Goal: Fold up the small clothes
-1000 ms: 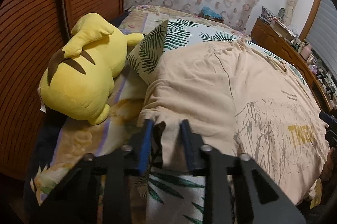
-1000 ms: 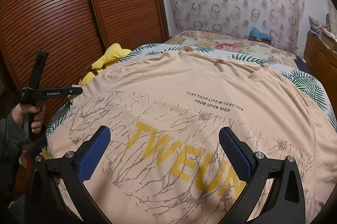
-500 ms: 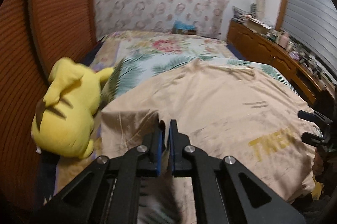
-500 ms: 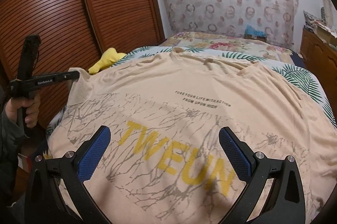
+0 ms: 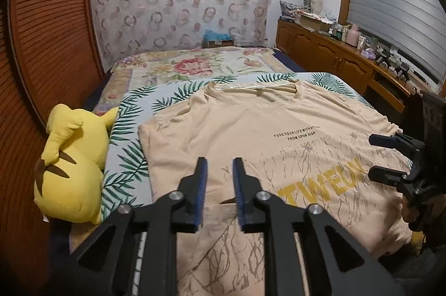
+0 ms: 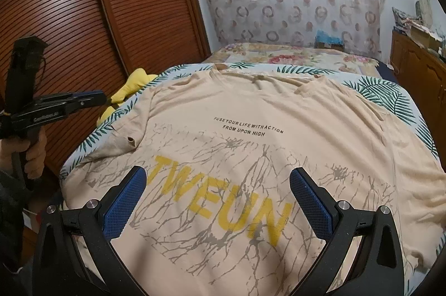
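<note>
A beige T-shirt (image 6: 251, 145) with yellow "TWEUN" print lies spread face up on the bed; it also shows in the left wrist view (image 5: 251, 140). Its left sleeve (image 6: 122, 142) is folded in over the shirt's left side. My left gripper (image 5: 218, 191) is slightly open and empty, held above the shirt's left part; in the right wrist view (image 6: 92, 98) it hovers at the left. My right gripper (image 6: 217, 198) is wide open and empty above the print; in the left wrist view (image 5: 382, 156) it is at the right edge.
A yellow plush toy (image 5: 69, 165) lies at the bed's left edge beside the wooden slatted wardrobe (image 6: 83, 31). A leaf-print sheet (image 5: 128, 134) and floral cover (image 5: 195, 67) lie under the shirt. A cluttered wooden dresser (image 5: 348, 56) runs along the right.
My left gripper closed on the left sleeve, carried it inward over the shirt, then opened and let go. The right gripper stayed open over the print.
</note>
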{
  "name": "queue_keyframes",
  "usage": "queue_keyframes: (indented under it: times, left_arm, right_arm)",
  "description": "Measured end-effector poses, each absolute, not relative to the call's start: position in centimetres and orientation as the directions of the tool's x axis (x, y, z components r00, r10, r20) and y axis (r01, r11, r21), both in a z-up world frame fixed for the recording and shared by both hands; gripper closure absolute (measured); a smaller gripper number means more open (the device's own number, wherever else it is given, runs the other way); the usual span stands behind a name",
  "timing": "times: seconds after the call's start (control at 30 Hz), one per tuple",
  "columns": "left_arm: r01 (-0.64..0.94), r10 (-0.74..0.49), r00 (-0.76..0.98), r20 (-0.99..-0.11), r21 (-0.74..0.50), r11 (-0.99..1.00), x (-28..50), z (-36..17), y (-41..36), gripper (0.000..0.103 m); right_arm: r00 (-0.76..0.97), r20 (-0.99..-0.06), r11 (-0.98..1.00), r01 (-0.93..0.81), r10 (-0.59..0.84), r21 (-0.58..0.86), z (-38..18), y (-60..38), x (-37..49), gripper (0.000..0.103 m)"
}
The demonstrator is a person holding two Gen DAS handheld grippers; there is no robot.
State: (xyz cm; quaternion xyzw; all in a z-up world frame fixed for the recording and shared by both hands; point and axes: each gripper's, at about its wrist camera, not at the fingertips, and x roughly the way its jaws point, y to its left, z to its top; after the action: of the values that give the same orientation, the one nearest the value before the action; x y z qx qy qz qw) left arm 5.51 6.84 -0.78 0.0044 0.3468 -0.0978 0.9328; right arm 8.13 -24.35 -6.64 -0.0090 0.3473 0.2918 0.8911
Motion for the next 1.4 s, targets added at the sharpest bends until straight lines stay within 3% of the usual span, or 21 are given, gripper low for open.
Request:
queue_keyframes:
  times: [0.27,0.43,0.6,1.27,1.33,1.4]
  left_arm:
    - [0.145,-0.154,0.778,-0.609,-0.064,0.987,3.5,0.2,9.8,0.061]
    - [0.109,-0.128,0.800,-0.586,-0.067,0.992,2.2,0.7,11.7,0.048]
    - [0.053,-0.067,0.814,-0.577,-0.041,0.998,1.5,0.7,13.1,0.047]
    - [-0.089,0.015,0.783,-0.622,-0.089,0.992,0.0,-4.4,18.2,0.046]
    - [-0.092,0.015,0.781,-0.624,-0.092,0.992,-0.1,-4.7,18.4,0.046]
    - [-0.091,0.015,0.780,-0.626,-0.090,0.992,-0.1,-4.8,18.5,0.046]
  right_arm:
    - [0.561,-0.630,0.796,-0.585,0.537,0.158,-6.4,-21.8,8.8,0.003]
    - [0.513,-0.640,0.743,-0.654,0.572,0.140,-6.1,-19.0,9.8,0.021]
    - [0.445,-0.658,0.676,-0.725,0.608,0.135,-5.9,-15.0,11.3,0.043]
    - [0.191,-0.750,0.432,-0.891,0.634,0.138,-10.3,0.6,14.4,0.056]
    - [0.188,-0.769,0.424,-0.898,0.612,0.118,-10.9,1.5,14.4,0.061]
    - [0.191,-0.783,0.420,-0.902,0.592,0.098,-11.3,1.9,14.4,0.073]
